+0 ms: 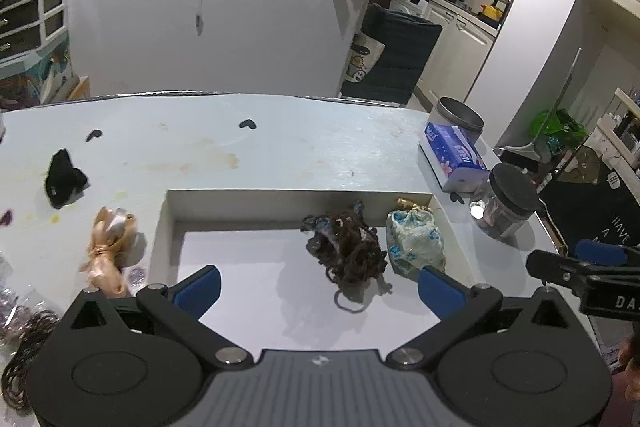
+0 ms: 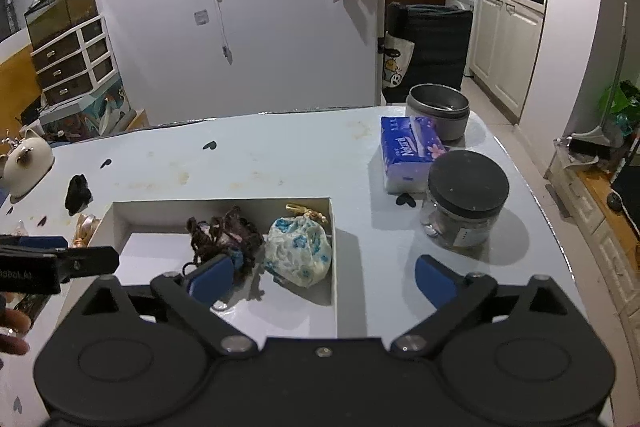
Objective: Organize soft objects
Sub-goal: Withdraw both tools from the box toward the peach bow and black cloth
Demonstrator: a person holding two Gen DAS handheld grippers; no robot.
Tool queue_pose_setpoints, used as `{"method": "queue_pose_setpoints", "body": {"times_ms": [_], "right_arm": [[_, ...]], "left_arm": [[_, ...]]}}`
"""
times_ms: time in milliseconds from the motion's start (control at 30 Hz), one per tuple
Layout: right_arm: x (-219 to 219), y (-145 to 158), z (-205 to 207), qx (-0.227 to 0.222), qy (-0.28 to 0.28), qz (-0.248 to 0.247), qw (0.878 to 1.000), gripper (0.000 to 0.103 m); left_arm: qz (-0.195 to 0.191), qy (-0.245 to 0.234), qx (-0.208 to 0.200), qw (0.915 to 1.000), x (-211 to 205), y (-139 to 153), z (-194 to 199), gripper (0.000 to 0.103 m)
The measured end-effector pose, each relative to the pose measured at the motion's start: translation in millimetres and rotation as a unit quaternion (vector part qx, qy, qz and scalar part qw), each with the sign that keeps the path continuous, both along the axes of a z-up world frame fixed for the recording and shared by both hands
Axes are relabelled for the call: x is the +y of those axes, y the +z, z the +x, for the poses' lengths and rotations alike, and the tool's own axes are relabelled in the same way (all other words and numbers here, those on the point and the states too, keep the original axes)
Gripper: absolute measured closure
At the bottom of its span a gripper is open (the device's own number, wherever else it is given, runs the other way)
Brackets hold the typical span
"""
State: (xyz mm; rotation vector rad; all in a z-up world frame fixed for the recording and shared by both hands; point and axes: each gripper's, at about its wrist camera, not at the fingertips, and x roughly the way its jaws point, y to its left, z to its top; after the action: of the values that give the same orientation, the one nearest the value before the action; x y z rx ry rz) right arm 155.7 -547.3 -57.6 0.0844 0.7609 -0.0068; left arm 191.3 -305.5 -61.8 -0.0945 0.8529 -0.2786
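A shallow white box (image 1: 168, 223) (image 2: 334, 291) lies on the table. In it are a dark brown tangle of hair ties (image 1: 348, 247) (image 2: 224, 235) and a blue-and-white floral pouch (image 1: 414, 241) (image 2: 300, 255) at its right end. Left of the box lie a beige satin scrunchie (image 1: 108, 247) (image 2: 84, 227) and a black soft piece (image 1: 64, 179) (image 2: 78, 193). My left gripper (image 1: 320, 287) is open and empty above the box's near part. My right gripper (image 2: 324, 279) is open and empty over the box's right wall.
A blue tissue pack (image 1: 454, 155) (image 2: 408, 151), a metal tin (image 1: 460, 115) (image 2: 438, 107) and a glass jar with a black lid (image 1: 506, 203) (image 2: 464, 203) stand at the right. Loose brown hair ties (image 1: 24, 351) lie at the near left. A white teapot (image 2: 26, 157) stands far left.
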Motion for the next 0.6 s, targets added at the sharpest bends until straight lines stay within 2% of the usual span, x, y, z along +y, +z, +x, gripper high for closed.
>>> {"method": "queue_pose_setpoints", "body": {"times_ms": [167, 600], "right_arm": [[7, 8, -20, -0.021, -0.001, -0.008, 1.000, 0.000], [20, 11, -49, -0.028, 0.001, -0.017, 0.999, 0.000]], "left_arm": [[0.014, 0.009, -0.009, 0.9998, 6, 4, -19, 0.000], [0.020, 0.037, -0.024, 0.9988, 28, 9, -52, 0.000]]}}
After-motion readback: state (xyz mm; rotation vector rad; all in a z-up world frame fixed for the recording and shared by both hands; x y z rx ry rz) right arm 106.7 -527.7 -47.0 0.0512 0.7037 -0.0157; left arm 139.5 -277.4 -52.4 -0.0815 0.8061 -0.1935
